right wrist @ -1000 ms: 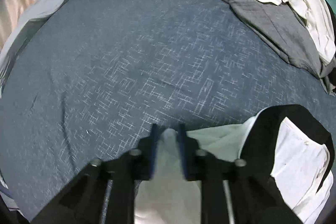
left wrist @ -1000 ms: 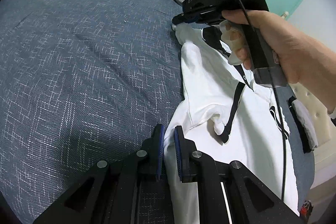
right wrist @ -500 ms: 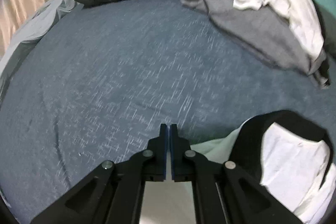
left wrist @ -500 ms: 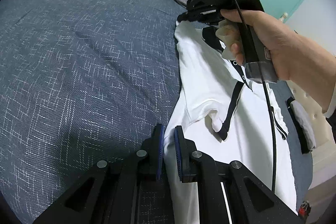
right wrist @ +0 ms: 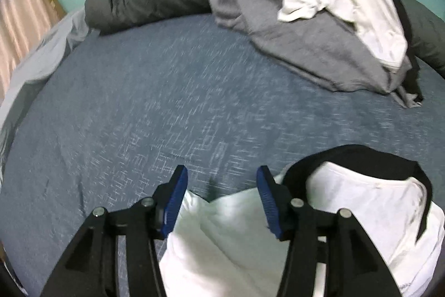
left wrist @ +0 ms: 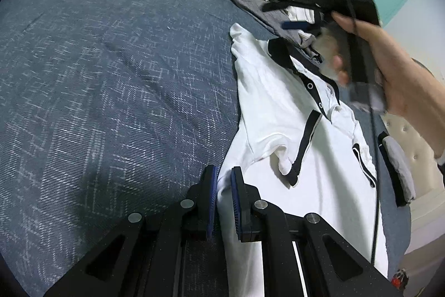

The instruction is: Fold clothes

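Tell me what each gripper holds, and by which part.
Left gripper pinches the white polo shirt by its side edge. Right gripper, its jaws just opened, holds nothing.

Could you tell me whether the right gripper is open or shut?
Open: the right gripper has just been opening, its blue pads standing apart above the white shirt without pressing it.

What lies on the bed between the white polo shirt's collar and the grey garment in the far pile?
Nothing: in the right wrist view only bare blue bedspread separates the white polo shirt from the grey garment.
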Motion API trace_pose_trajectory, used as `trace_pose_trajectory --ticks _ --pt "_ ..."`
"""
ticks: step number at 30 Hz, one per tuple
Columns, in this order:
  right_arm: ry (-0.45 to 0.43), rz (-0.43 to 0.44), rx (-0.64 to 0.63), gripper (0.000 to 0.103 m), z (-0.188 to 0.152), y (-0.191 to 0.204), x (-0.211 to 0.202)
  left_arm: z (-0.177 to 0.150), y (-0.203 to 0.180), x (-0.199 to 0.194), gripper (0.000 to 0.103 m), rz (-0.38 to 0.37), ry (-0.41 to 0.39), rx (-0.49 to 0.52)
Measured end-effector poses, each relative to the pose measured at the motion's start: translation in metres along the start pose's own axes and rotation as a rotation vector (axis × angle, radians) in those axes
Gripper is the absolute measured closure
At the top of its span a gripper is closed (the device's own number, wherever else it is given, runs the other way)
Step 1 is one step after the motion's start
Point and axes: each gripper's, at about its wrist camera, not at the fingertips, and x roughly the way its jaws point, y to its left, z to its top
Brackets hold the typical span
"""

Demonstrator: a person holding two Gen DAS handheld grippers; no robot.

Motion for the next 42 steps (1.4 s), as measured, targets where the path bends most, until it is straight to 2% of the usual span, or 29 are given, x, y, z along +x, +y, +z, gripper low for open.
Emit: trace_pose_trajectory --ticks 7,13,17,20,28,34,37,42 --pt "-0.010 0.053 0.038 0.046 -0.029 -0.037 -0.054 -0.003 0.013 -0.011 0.087 0.007 -0.009 -0.011" --pt "0.051 0.125 0.091 0.042 -0.085 -0.088 -0.118 -0.007 -0.005 -0.041 0.087 0.024 -0.025 0.040" --pt "0.063 0.166 0.179 0.041 -0.128 -0.133 -0.167 -0.018 -0.018 -0.050 0.081 0.039 -0.012 0.059" --pt "0.074 0.157 0.230 0.041 -0.165 -0.162 -0.202 -0.031 -0.028 -0.059 0.075 0.028 0.011 0.053" --pt "0.079 0.155 0.382 0.040 -0.266 -0.227 -0.279 -0.068 -0.047 -0.086 0.074 0.057 0.131 0.098" --pt "0.106 0.165 0.498 0.040 -0.346 -0.263 -0.308 -0.105 -0.047 -0.112 0.073 0.070 0.219 0.106" --pt "0.130 0.153 0.544 0.040 -0.384 -0.278 -0.319 -0.124 -0.042 -0.124 0.072 0.056 0.250 0.075" --pt "0.180 0.134 0.576 0.040 -0.433 -0.289 -0.332 -0.153 -0.043 -0.141 0.070 0.044 0.309 0.065"
